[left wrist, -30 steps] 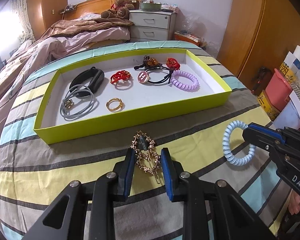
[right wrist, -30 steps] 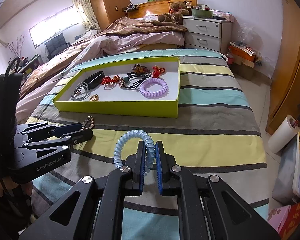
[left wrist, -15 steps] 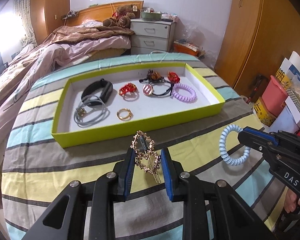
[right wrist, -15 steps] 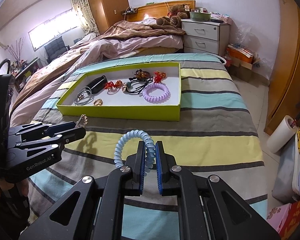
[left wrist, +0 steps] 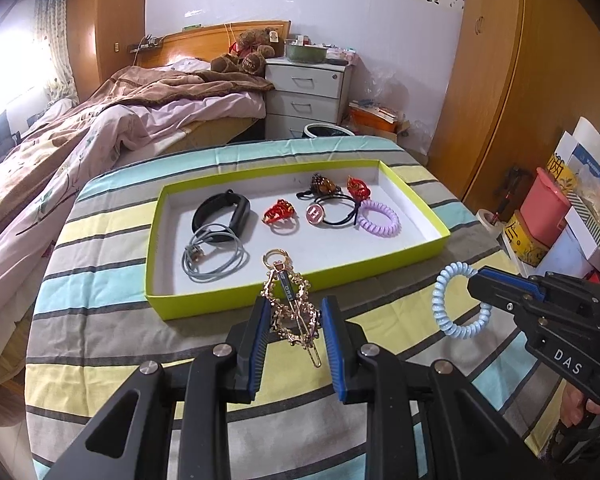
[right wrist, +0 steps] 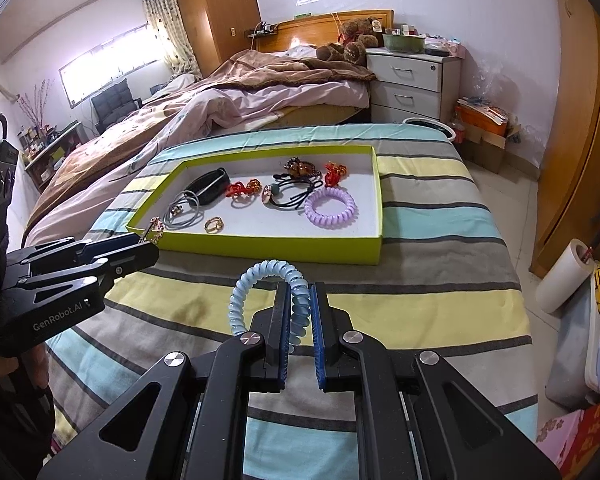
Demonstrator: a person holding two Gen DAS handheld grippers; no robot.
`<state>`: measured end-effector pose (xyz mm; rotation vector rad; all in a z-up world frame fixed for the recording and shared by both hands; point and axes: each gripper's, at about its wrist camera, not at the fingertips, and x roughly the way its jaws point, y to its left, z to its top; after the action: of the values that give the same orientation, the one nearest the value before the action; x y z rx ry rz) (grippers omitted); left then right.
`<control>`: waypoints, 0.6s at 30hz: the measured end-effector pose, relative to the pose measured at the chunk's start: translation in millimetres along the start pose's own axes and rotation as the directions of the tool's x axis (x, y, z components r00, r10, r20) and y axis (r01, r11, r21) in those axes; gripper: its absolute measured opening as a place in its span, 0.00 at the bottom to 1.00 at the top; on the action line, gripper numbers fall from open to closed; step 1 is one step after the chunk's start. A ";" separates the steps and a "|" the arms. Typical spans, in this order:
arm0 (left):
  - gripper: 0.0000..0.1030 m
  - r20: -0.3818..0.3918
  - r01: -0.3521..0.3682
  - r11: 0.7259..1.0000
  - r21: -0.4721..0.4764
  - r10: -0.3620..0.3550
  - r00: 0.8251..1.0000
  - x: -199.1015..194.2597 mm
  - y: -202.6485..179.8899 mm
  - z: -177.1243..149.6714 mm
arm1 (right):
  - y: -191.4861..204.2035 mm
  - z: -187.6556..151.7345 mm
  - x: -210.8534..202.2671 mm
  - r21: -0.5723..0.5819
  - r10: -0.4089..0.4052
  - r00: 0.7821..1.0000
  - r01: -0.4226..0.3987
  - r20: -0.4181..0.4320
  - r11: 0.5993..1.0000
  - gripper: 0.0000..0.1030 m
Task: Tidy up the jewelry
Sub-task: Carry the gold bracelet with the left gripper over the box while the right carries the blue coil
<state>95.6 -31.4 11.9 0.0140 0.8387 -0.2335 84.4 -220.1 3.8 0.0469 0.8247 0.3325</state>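
Note:
My left gripper (left wrist: 294, 312) is shut on a gold ornate hair clip (left wrist: 290, 304) and holds it above the striped cloth, just in front of the yellow-green tray (left wrist: 300, 286). My right gripper (right wrist: 300, 304) is shut on a light blue spiral hair tie (right wrist: 260, 284), also held in the air; it shows at the right of the left wrist view (left wrist: 456, 300). The tray (right wrist: 268, 246) holds a black band (left wrist: 222, 216), a grey cord (left wrist: 214, 258), red clips (left wrist: 278, 212), a purple spiral tie (left wrist: 380, 222) and a gold ring (right wrist: 214, 224).
The tray lies on a table under a striped cloth (left wrist: 120, 340). A bed with brown and pink covers (left wrist: 100, 128) is behind on the left. A white drawer unit (left wrist: 306, 96) stands at the back. Boxes and a pink bin (left wrist: 548, 204) sit at the right.
Both grippers have risen and pulled back from the tray, each keeping hold of its item. The tray looks farther away and more of the room shows.

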 end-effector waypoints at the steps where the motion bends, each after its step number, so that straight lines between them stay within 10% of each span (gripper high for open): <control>1: 0.26 0.002 -0.001 1.000 -0.001 0.001 1.000 -0.8 1.0 0.4 | 1.3 0.9 -0.3 -0.002 0.001 1.000 -0.001 0.002 1.000 0.10; 18: 0.26 0.048 0.023 0.999 -0.023 -0.022 0.999 -6.8 37.2 40.2 | 4.8 38.2 3.9 -0.001 0.006 0.999 -0.005 0.044 1.000 0.10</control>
<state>128.6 2.0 40.9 -0.0233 0.7949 -0.2440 113.3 -211.0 27.8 0.0553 0.7804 0.3359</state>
